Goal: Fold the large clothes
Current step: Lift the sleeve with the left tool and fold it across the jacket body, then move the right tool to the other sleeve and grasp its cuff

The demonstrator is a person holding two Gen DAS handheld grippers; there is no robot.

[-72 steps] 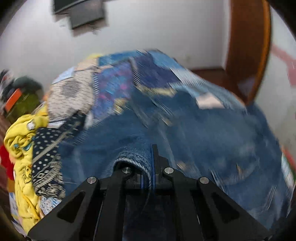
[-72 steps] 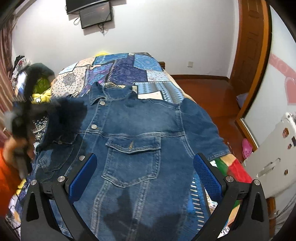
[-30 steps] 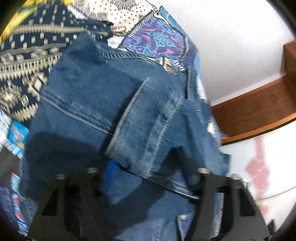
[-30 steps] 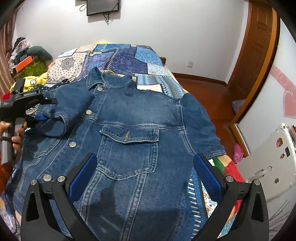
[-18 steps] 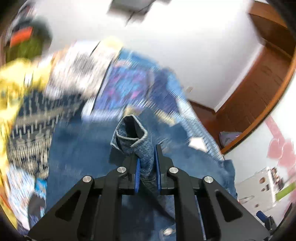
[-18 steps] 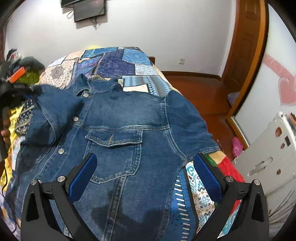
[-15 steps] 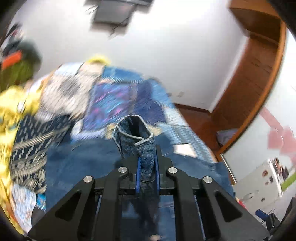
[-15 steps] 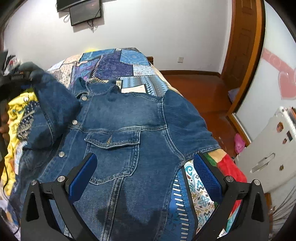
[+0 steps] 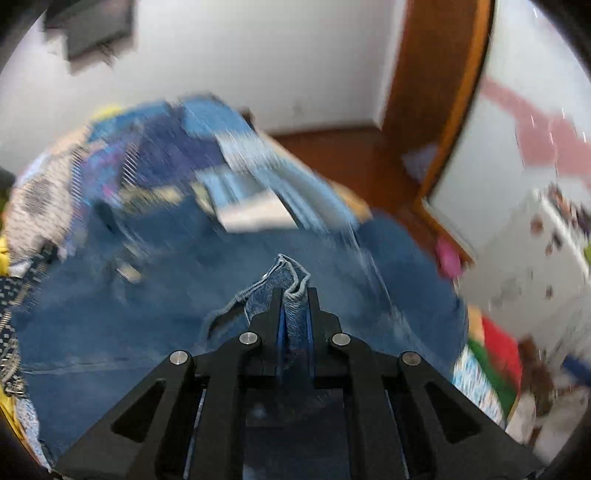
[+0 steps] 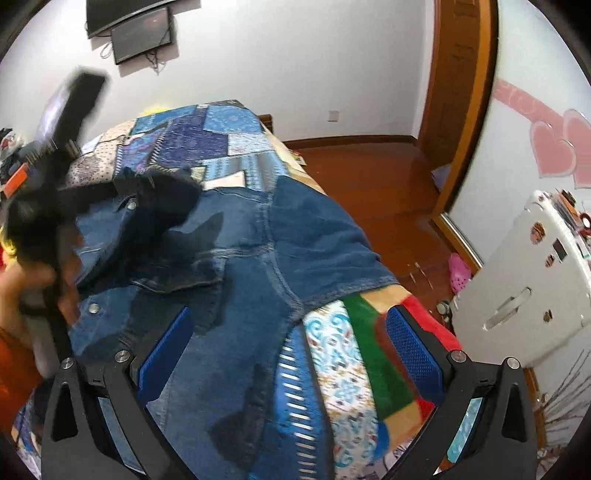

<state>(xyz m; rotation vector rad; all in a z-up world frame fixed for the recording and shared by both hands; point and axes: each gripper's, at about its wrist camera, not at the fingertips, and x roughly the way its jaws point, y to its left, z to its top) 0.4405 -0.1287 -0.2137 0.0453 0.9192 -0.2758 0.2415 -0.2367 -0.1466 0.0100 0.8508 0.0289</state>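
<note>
A blue denim jacket lies front up on the bed, buttons toward the left. My left gripper is shut on the cuff of its sleeve, which stands up in a fold between the pads. The jacket body is blurred beneath it. In the right wrist view a hand holds that gripper at the left, and the lifted sleeve hangs dark over the jacket's chest. My right gripper is open, with nothing between its blue pads, above the jacket's hem at the bed's near right side.
A patchwork quilt covers the bed. Yellow and patterned clothes are piled at the left edge. Wooden floor, a brown door frame, a white cabinet and a pink slipper are on the right. A dark screen hangs on the wall.
The left gripper closed on the sleeve cuff, rolled upright and carried it up and to the right across the jacket's front. The right gripper drifted toward the bed's right side, still open.
</note>
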